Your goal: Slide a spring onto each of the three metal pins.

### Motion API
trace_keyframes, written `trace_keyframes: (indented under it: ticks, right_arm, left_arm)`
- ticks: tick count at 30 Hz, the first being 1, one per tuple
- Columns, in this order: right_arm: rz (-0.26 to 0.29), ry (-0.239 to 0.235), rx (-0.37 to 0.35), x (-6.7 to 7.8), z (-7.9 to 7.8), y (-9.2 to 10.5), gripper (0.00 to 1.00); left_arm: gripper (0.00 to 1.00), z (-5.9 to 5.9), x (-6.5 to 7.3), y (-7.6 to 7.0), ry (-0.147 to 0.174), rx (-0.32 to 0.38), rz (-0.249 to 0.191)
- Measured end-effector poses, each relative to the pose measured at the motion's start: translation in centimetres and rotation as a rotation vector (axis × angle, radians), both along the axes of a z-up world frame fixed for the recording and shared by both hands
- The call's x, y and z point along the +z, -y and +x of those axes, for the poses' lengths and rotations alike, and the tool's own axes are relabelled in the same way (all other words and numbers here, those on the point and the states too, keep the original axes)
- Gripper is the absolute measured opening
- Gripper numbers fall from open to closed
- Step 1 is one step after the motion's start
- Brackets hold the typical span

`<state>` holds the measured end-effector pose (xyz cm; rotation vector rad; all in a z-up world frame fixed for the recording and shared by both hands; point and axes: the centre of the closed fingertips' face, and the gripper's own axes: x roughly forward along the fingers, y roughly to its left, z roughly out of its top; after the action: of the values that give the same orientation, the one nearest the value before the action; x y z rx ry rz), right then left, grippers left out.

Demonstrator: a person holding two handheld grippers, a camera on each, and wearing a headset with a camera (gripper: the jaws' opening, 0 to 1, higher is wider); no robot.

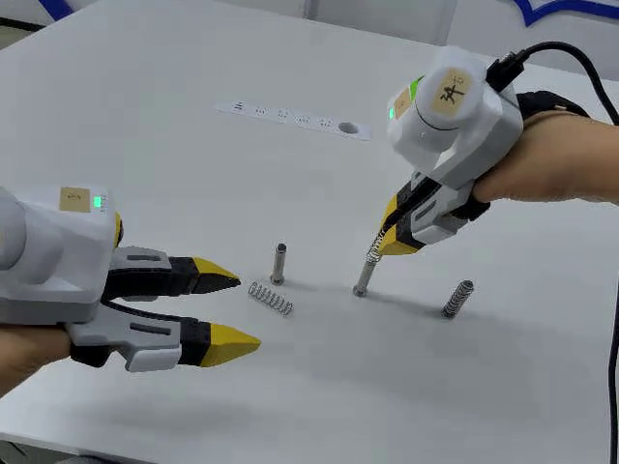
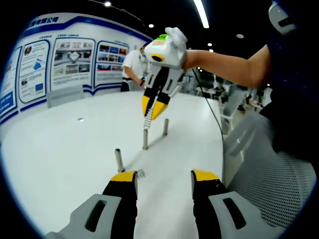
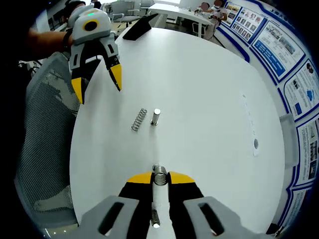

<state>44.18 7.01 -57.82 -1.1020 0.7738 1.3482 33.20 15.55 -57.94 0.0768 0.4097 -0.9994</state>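
My right gripper (image 1: 389, 244) is shut on a spring (image 1: 374, 249), holding it over the top of the middle pin (image 1: 363, 281); in the right gripper view the spring (image 3: 159, 177) sits between the yellow tips. A bare pin (image 1: 280, 263) stands upright to the left, with a loose spring (image 1: 270, 298) lying on the table beside it. To the right, a third pin (image 1: 458, 299) wears a spring. My left gripper (image 1: 236, 311) hovers open at the lower left, nothing between its fingers, pointing toward the loose spring (image 2: 141, 173).
A white power strip (image 1: 290, 116) lies flat farther back on the white table (image 1: 145, 174). A black cable (image 1: 580, 58) trails from the right gripper. A grey mesh chair (image 2: 269, 169) stands at the table's edge, and a person (image 2: 134, 64) stands beyond the far end.
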Motion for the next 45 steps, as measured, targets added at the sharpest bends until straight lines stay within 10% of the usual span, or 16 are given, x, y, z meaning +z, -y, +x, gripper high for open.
trace_keyframes:
  ticks: [45]
  right_arm:
    - [-0.118,-0.052,-0.047,-6.7,0.3,0.1,0.15]
  left_arm:
    - [0.43,0.2,-0.4,-0.3,-0.011,0.007,0.002]
